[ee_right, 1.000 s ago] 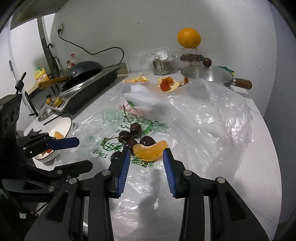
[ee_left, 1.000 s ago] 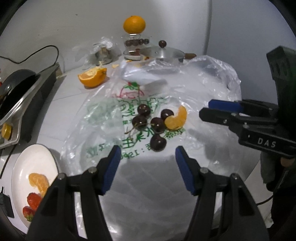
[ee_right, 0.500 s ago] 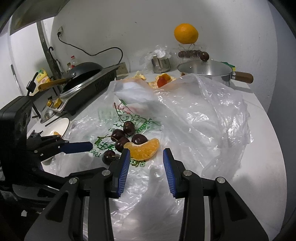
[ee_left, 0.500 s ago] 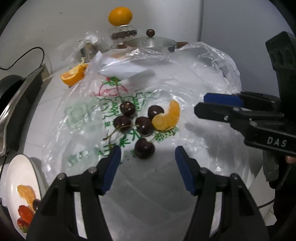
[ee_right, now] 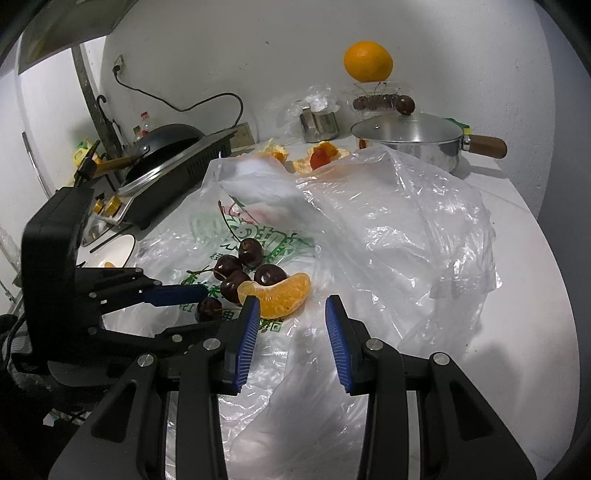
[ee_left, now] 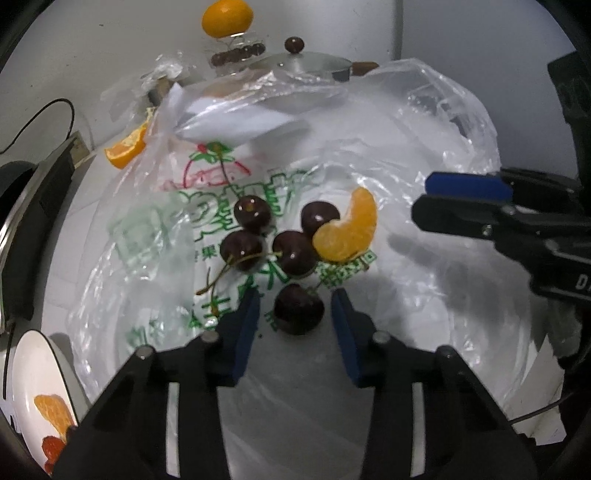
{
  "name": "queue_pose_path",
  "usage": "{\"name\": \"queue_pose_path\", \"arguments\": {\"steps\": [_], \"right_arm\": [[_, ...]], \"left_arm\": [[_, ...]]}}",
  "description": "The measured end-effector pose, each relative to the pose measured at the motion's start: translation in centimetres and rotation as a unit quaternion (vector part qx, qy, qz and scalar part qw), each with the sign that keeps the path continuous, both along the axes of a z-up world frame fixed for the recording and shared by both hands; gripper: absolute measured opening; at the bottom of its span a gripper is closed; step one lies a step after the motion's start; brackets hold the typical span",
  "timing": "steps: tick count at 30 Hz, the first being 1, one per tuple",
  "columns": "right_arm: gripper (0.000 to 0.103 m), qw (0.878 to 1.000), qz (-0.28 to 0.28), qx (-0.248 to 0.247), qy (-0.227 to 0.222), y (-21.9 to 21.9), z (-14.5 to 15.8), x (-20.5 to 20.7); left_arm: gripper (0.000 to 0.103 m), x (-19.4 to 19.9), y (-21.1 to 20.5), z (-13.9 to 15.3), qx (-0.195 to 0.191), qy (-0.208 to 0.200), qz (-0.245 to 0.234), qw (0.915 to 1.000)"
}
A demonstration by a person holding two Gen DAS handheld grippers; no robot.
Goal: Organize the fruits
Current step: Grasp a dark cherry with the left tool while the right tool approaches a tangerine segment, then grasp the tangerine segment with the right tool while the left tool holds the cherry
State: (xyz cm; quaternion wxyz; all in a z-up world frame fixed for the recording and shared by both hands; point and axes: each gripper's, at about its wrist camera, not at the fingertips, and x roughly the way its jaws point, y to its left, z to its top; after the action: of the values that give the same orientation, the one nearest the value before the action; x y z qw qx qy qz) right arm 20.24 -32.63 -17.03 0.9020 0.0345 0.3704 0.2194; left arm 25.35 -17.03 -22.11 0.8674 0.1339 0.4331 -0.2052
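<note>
Left claw straddles cherry, white counter.

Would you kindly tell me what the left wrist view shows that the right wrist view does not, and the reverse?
Only the left wrist view shows the strawberries on the white plate and the nearest cherry between the open left tongs. Only the right wrist view shows the black pan on the stove, the bottles behind it, and the peeled rinds. Both show the cherries, the orange segment on the plastic bag, the whole orange and the lidded pot.
</note>
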Motion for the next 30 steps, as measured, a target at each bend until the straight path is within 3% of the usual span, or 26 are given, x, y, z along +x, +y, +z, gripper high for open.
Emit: {"name": "queue_pose_path", "arguments": {"steps": [1,2,7,10,15,30], "right_arm": [[0.039,1.000,-0.001,-0.003,0.001,0.0,0.0,0.0],[0.039,1.000,-0.002,-0.004,0.001,0.0,0.0,0.0],[0.040,1.000,0.000,-0.014,0.003,0.7,0.1,0.2],[0.051,1.000,-0.001,-0.019,0.001,1.1,0.3,0.3],[0.055,0.999,-0.004,-0.036,0.002,1.9,0.4,0.7],[0.068,0.995,0.027,-0.091,0.034,4.6,-1.2,3.0]], "left_arm": [[0.030,0.1,0.0,0.0,-0.002,0.002,-0.002,1.0000],[0.028,0.1,0.0,0.0,-0.003,0.004,-0.005,1.0000],[0.027,-0.2,0.2,0.1,-0.009,0.004,-0.012,0.9999],[0.027,-0.7,0.6,0.6,-0.019,0.002,-0.014,0.9997],[0.027,-1.3,2.0,2.2,-0.044,-0.007,-0.011,0.9990],[0.027,-1.3,7.3,5.7,-0.079,-0.053,0.046,0.9944]]}}
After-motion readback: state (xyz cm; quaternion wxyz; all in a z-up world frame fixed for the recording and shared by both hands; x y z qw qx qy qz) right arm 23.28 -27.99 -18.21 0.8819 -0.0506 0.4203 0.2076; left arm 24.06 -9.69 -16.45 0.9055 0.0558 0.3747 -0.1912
